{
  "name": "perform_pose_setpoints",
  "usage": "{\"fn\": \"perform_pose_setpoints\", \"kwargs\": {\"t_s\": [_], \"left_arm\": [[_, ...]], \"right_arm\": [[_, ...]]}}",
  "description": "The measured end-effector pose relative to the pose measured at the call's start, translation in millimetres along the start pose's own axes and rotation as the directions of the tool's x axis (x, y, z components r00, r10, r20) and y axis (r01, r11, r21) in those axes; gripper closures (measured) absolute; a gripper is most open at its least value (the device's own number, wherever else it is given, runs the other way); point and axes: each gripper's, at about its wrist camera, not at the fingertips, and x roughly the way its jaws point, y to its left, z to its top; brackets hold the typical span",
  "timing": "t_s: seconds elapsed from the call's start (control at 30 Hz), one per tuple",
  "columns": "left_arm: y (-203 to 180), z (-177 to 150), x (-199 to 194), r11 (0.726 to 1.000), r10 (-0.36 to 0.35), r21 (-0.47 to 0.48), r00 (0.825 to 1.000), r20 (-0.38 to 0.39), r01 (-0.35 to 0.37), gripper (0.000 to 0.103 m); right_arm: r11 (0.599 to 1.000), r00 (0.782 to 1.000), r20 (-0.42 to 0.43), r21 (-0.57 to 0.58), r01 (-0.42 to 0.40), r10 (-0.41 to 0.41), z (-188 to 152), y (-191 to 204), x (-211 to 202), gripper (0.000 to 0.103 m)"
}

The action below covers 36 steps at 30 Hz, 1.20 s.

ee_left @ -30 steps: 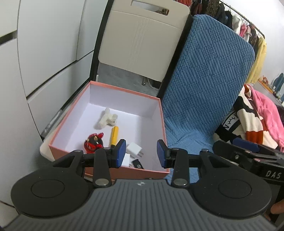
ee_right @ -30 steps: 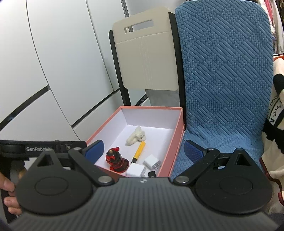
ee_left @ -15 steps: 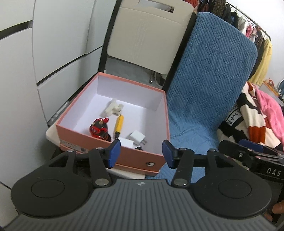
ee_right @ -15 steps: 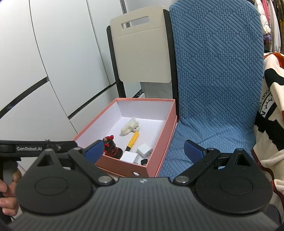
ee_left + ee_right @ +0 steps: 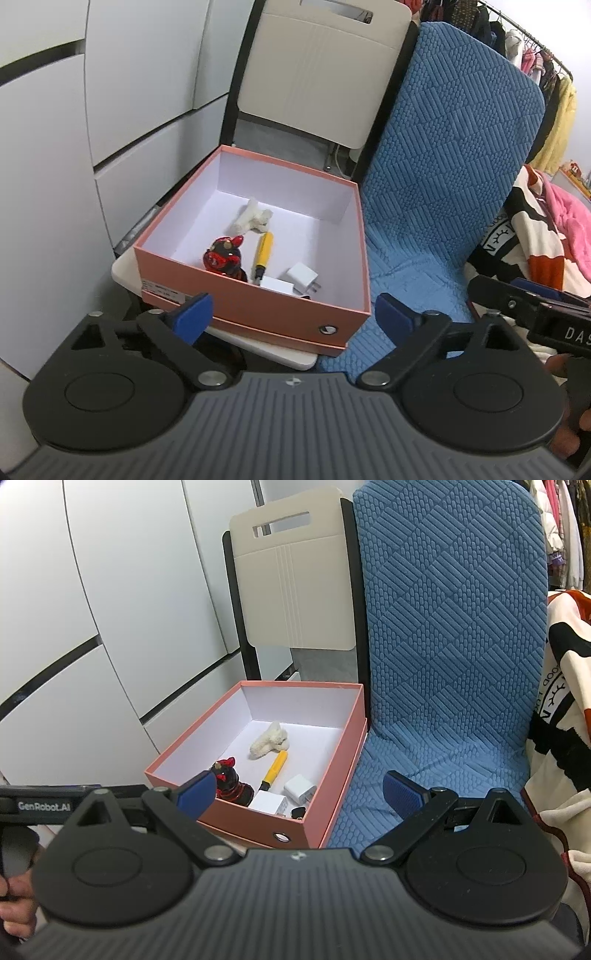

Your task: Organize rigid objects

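The pink box (image 5: 255, 310) sits on a pale chair seat (image 5: 258, 345) just beside the blue padded cushion (image 5: 443, 177), and the rigid things all lie inside it: a red and black figurine (image 5: 225, 258), a yellow pen (image 5: 263, 254), a white charger (image 5: 302, 277) next to a second white block (image 5: 275, 285), a small dark item by the near wall (image 5: 297, 812) and a cream toy (image 5: 253, 219) further back.

What has changed: a second ago the left tool (image 5: 291, 317) hung over the box with its jaws fairly close together; it now sits back from the near wall, and its jaws are opening wide with nothing between them. The box looks farther off in both views than it did. The right tool (image 5: 299, 794) is released too, jaws spread and empty, much as before.

I judge that an item has just been dropped in and both hands are backing off. No loose rigid thing shows on the cushion or the patterned blanket (image 5: 561, 701), so the sorting looks nearly or fully done.
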Motion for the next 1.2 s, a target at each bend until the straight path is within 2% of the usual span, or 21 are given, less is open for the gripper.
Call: {"fn": "perform_pose_setpoints", "kwargs": {"t_s": [0.23,1.2], "left_arm": [[4.2,0.8,-3.3,1.0,0.017,-0.022,1.0,0.005,-0.017,0.001],[8.3,-3.9,-8.2,0.999,0.01,-0.04,1.0,-0.006,-0.011,0.001]], "right_arm": [[1.0,1.0,-0.001,0.0,0.002,-0.002,-0.1,0.0,0.5,0.004],[1.0,1.0,-0.008,-0.007,0.011,-0.011,-0.7,1.0,1.4,0.004]]}}
